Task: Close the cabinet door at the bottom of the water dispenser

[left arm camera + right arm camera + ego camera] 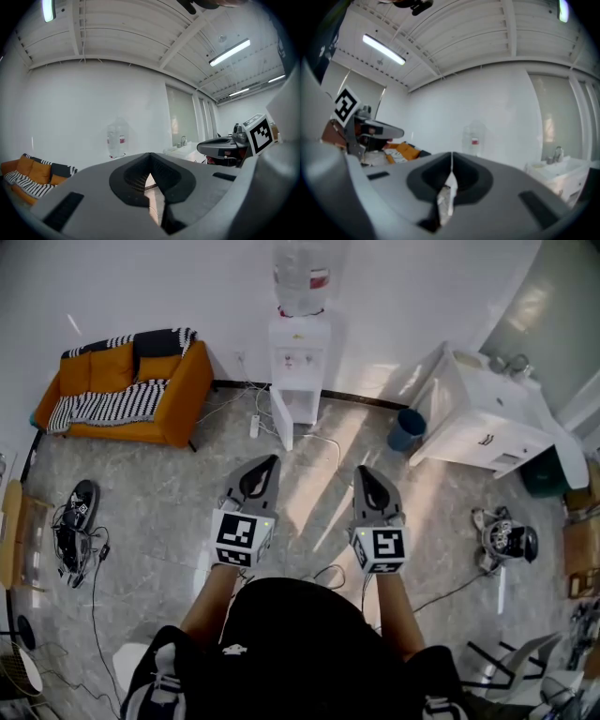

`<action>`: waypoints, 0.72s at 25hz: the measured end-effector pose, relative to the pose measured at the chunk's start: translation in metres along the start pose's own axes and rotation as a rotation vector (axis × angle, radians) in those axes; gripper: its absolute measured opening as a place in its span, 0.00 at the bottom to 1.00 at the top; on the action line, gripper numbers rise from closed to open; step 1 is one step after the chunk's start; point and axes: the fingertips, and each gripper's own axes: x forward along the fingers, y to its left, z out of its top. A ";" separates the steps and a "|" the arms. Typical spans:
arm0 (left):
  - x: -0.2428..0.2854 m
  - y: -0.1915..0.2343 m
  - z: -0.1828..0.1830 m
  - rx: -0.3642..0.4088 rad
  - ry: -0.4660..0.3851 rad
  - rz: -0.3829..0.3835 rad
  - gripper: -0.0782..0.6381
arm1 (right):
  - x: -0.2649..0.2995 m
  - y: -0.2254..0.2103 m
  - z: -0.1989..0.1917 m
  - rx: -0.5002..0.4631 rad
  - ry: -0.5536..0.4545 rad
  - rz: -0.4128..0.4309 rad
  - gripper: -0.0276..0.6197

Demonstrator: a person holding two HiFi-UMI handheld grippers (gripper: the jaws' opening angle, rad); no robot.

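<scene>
The white water dispenser [300, 357] stands against the far wall with a clear bottle [302, 276] on top. Its bottom cabinet door [281, 425] hangs open, swung out toward me on the left side. My left gripper [270, 463] and right gripper [362, 471] are held level side by side over the floor, well short of the dispenser. Both are shut with nothing between the jaws. In the left gripper view the bottle [117, 139] shows beyond the closed tips [150, 154]. The right gripper view shows the bottle [472, 138] above its closed tips [451, 153].
An orange sofa [122, 395] with a striped blanket sits at the left wall. A white sink cabinet [478, 413] and a blue bin [406, 430] stand at the right. A power strip [254, 426] and cables lie by the dispenser; gear [75, 531] lies on the floor at the left.
</scene>
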 end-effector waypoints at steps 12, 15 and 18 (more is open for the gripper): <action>-0.005 0.002 -0.011 -0.008 0.032 0.050 0.13 | 0.013 0.000 -0.020 0.001 0.025 0.063 0.10; 0.004 0.012 -0.017 0.001 0.044 0.060 0.12 | 0.023 0.002 -0.028 -0.017 0.053 0.078 0.10; 0.019 0.020 -0.020 -0.004 0.040 0.059 0.12 | 0.038 -0.003 -0.031 -0.019 0.052 0.080 0.10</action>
